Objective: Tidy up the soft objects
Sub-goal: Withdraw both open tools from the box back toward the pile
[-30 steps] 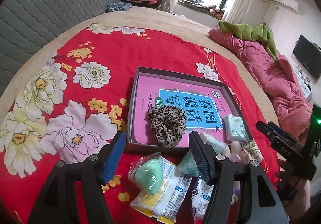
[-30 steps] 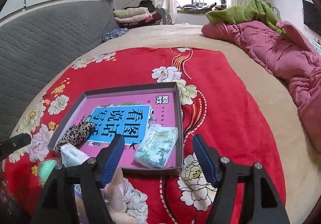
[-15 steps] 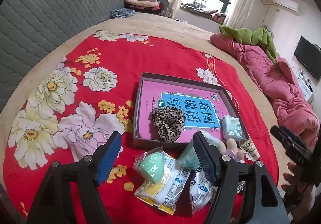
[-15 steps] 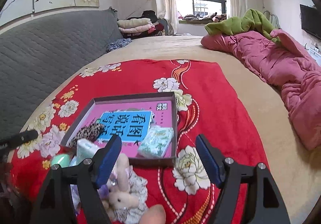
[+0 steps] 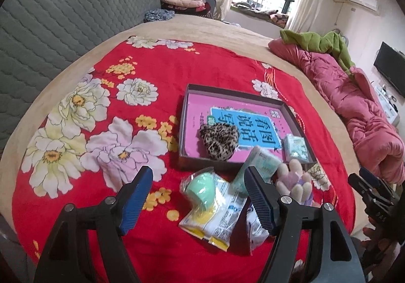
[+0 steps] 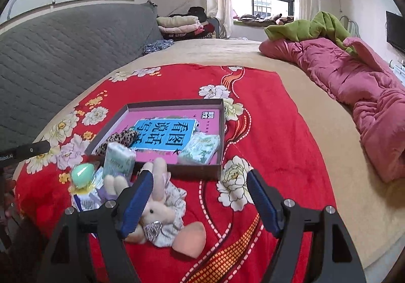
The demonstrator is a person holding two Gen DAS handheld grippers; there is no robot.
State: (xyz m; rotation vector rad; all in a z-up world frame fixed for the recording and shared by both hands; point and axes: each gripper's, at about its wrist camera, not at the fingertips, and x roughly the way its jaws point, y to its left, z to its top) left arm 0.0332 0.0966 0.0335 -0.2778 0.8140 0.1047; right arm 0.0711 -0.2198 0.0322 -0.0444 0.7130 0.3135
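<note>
Left wrist view: the left hand-held gripper (image 5: 197, 193) hangs with its jaws wide and holding nothing, low in the frame over a mint sponge (image 5: 200, 188) in its packet. Just beyond, at centre, a shallow box (image 5: 182, 128) on the red floral blanket (image 5: 157, 75) holds a leopard scrunchie (image 5: 219, 140) and a tissue pack (image 5: 295, 146). Right wrist view: the right hand-held gripper (image 6: 200, 200), equally wide and empty, hovers beside a plush bunny (image 6: 154, 207) at lower left.

Plush red blanket (image 5: 207, 72); glossy plastic snack packet (image 5: 215, 217); fuzzy leopard scrunchie (image 5: 219, 140); matt cardboard tray (image 6: 220, 131).
</note>
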